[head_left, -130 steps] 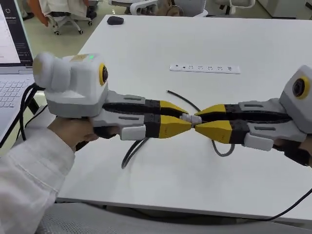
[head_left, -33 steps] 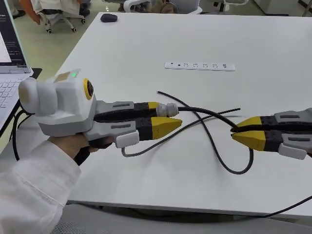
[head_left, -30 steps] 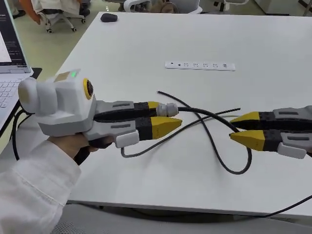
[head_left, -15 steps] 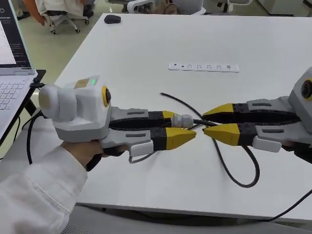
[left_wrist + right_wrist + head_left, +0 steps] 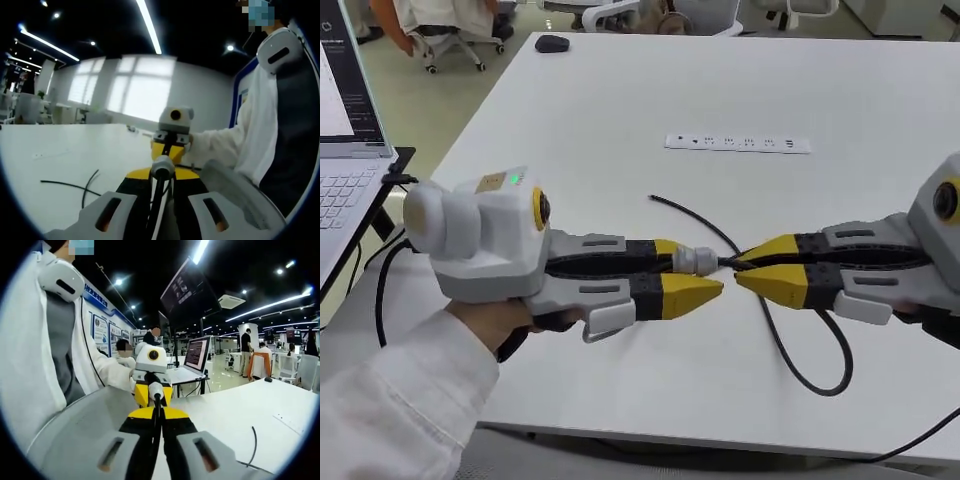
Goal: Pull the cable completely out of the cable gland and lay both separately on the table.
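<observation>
over the table [image 5: 620, 100], left gripper [image 5: 704, 271] tight on cable gland [image 5: 695, 261], right gripper [image 5: 742, 270] tight on cable [image 5: 800, 365], open room beyond

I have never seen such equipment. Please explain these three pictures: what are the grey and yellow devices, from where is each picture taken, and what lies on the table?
No robot here: a person holds a tool with two yellow jaws in each hand. The wide picture comes from a camera on the person's head, looking down at the table. The two round pictures come from cameras on the tools, each looking along its own jaws toward the other tool. The left gripper is shut on a pale cable gland; the right gripper is shut on the black cable beside it. The cable runs through the gland and loops on the table. A power strip and a mouse lie farther back.
</observation>
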`<act>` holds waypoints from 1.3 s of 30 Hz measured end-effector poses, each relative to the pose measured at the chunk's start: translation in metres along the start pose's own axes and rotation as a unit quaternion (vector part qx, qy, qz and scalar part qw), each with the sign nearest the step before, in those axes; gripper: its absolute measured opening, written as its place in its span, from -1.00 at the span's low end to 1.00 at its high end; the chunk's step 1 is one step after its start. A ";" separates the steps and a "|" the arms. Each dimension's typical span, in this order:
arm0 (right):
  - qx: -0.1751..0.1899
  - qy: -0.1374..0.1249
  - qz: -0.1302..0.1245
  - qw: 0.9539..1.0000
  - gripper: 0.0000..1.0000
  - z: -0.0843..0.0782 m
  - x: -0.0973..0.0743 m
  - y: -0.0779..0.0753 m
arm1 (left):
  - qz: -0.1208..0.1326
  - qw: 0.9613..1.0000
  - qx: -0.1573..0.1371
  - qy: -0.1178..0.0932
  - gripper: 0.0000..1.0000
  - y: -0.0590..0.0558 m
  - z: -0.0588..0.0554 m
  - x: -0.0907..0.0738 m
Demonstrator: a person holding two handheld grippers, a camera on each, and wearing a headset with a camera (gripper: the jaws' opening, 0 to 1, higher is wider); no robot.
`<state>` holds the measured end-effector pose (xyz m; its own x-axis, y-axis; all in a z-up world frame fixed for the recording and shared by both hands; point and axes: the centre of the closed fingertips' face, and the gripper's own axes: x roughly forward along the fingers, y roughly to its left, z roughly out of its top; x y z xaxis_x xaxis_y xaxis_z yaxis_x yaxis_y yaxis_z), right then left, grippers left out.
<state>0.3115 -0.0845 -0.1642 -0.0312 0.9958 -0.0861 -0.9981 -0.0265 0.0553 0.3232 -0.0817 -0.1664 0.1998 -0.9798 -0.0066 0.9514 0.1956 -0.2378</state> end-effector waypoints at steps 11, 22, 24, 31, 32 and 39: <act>0.006 0.011 -0.013 1.000 -0.95 -0.009 -0.016 -0.004 | 0.008 1.000 0.005 0.004 -0.67 0.004 0.001 -0.007; 0.018 0.029 -0.048 0.998 -0.95 -0.028 -0.045 -0.011 | 0.011 1.000 0.010 0.019 -0.67 0.007 -0.003 -0.013; 0.018 0.030 -0.052 0.998 -0.95 -0.030 -0.049 -0.011 | 0.010 1.000 0.010 0.020 -0.67 0.007 -0.003 -0.013; 0.027 0.037 -0.062 0.997 -0.95 -0.039 -0.061 -0.012 | 0.009 1.000 0.011 0.023 -0.67 0.007 -0.005 -0.012; 0.028 0.038 -0.065 0.997 -0.95 -0.039 -0.063 -0.012 | 0.009 1.000 0.011 0.023 -0.67 0.007 -0.005 -0.012; 0.034 0.040 -0.076 0.996 -0.95 -0.044 -0.071 -0.013 | 0.009 1.000 0.009 0.025 -0.67 0.007 -0.005 -0.012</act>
<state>0.3242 -0.1584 -0.2030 0.1139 0.9776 -0.1771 -0.9858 0.1333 0.1022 0.3264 -0.0684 -0.1726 0.2044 -0.9771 -0.0598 0.9520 0.2127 -0.2201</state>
